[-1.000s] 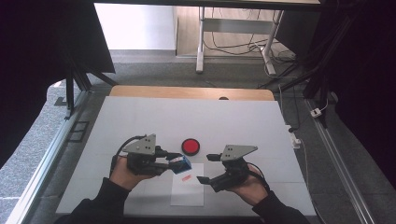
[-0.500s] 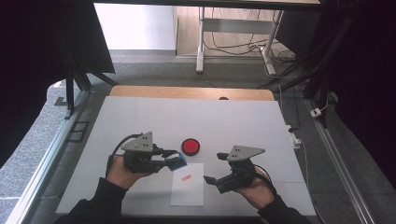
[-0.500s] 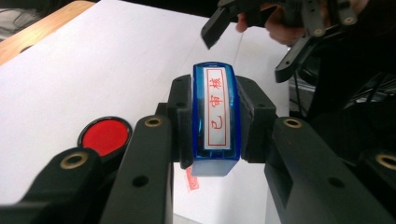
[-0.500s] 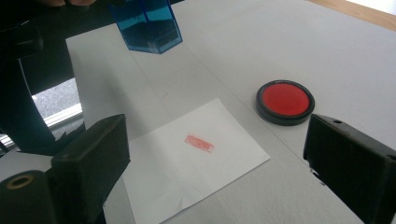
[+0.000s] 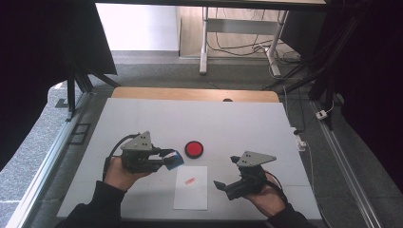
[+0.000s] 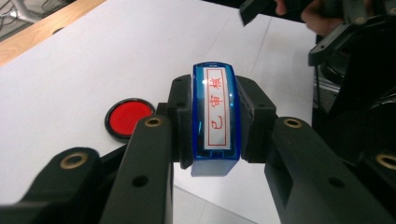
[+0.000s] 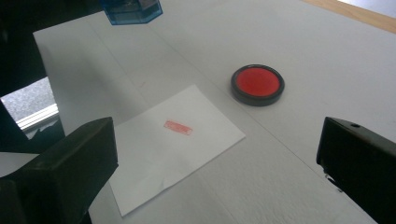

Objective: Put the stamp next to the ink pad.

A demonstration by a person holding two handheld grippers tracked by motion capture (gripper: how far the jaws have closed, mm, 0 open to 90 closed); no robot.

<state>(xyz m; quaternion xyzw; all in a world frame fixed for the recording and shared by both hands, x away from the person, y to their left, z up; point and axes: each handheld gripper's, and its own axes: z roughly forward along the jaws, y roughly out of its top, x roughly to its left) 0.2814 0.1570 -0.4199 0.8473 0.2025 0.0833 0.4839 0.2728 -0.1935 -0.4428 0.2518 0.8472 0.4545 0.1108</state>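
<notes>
From above, the left tool (image 5: 167, 159) holds the blue plastic stamp (image 5: 176, 158) off the white table (image 5: 142, 118), beside the white paper sheet (image 5: 191, 192) at its near edge. Left gripper view: jaws clamped on the stamp. Right gripper view: the right tool (image 7: 215, 163) has just been opening, nothing between its jaws, round red ink pad (image 7: 258, 84) ahead.

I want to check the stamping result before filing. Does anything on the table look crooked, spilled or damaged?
One small thing: the red stamp mark sits off-centre on the paper sheet, in its far part and aslant to its edges. Otherwise nothing stands out. The ink pad lies flat without spills, and the blue stamp is held straight in the left gripper.
</notes>
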